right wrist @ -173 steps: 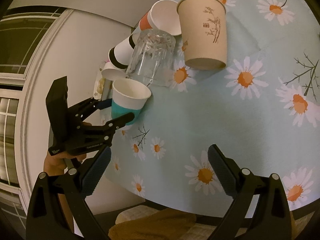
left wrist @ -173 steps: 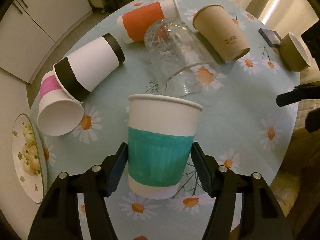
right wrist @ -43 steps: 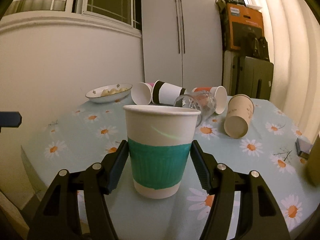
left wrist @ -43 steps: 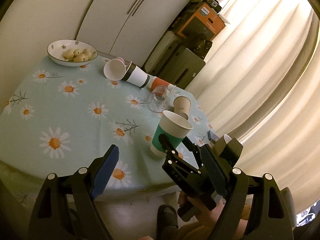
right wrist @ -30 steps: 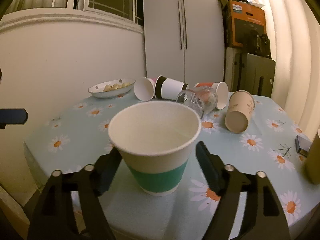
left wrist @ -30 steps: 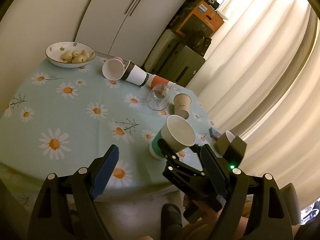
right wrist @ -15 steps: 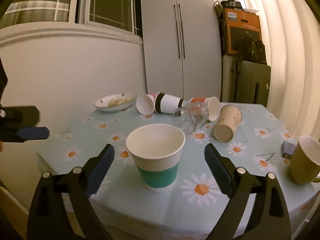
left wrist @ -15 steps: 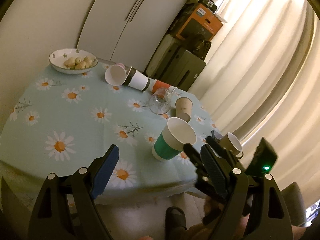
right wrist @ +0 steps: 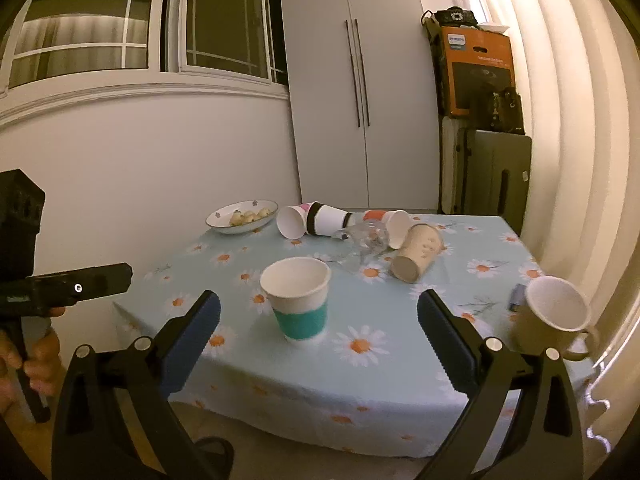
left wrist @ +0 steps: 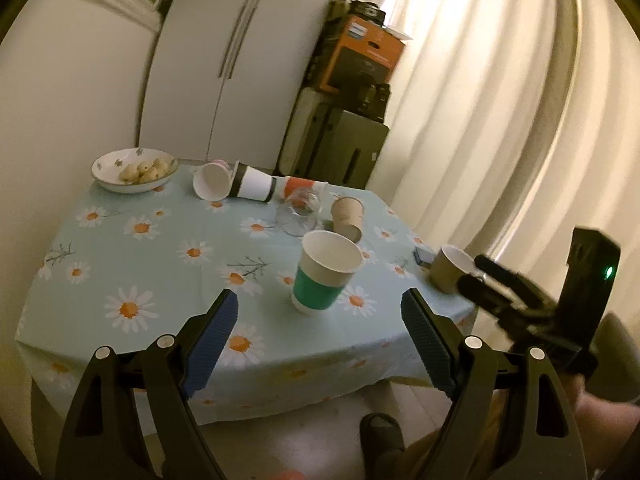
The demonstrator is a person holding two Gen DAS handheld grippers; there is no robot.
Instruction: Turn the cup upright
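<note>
Straight ahead of both our grippers stands the teal-banded paper cup (right wrist: 298,300), mouth up, base flat on the daisy tablecloth (right wrist: 460,280) near the table's front edge. Its long axis runs vertical, so we judge this cup already righted. It lies centred between the fingers of our right gripper (right wrist: 318,328) but well beyond their tips, touching neither; from our left gripper (left wrist: 320,332) it sits ahead and slightly right of centre, also clear of the pads. Neither tool looks markedly nearer.

Both grippers are spread wide and carry nothing.

Farther beyond the teal cup, at the table's far side, lie the cups still on their sides: a pink-banded cup (right wrist: 291,221) with its mouth toward us, a black-banded cup (right wrist: 328,219) tucked behind it, an orange-banded cup (right wrist: 390,222), a clear glass (right wrist: 366,242) and a brown kraft cup (right wrist: 416,254) whose mouth points toward us. Their axes run roughly level with the table, so we judge any next reach must go past the standing cup. A beige mug (right wrist: 554,320) stands upright to the right of our right gripper.
</note>
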